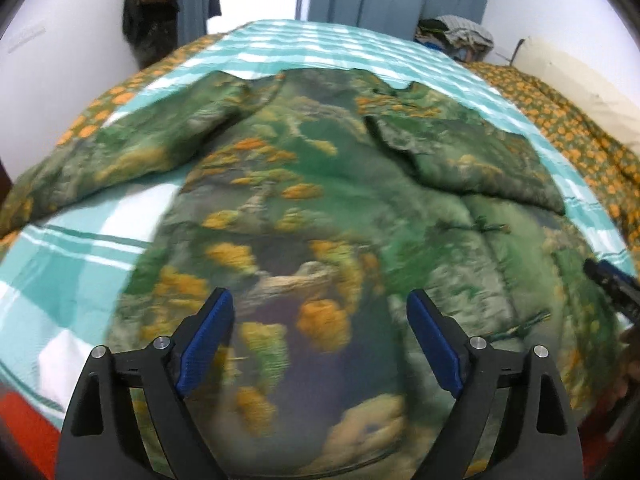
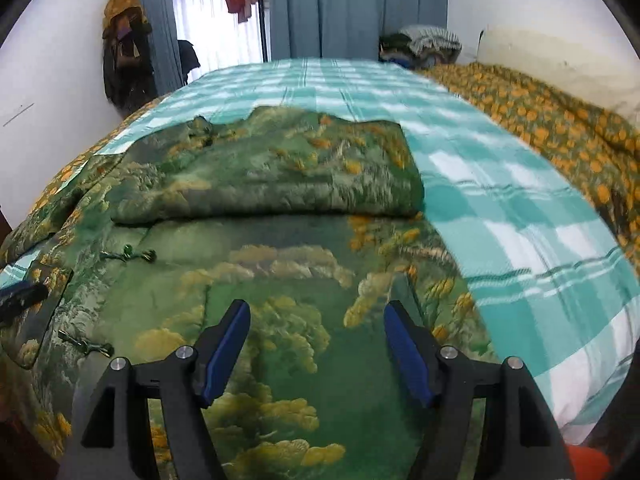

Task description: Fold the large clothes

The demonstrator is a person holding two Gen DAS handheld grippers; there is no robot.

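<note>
One green padded jacket (image 1: 304, 184) printed with yellow-orange trees lies spread across the teal-and-white checked blanket (image 2: 500, 200), its collar toward twelve o'clock. Its two sleeves differ: one is folded across the chest (image 2: 272, 176), the other stretches out toward nine o'clock (image 1: 100, 160) in the left wrist view. Two frog closures (image 2: 128, 257) show down the front. The left gripper (image 1: 320, 340) and right gripper (image 2: 316, 344) both hover over the hem, jaws apart, gripping nothing.

A teal-and-white checked sheet (image 2: 500, 184) covers the bed. At two o'clock lies an orange-flowered cover (image 2: 560, 128); at twelve hang blue curtains (image 2: 352, 4); at ten, dark hanging clothes (image 2: 126, 56).
</note>
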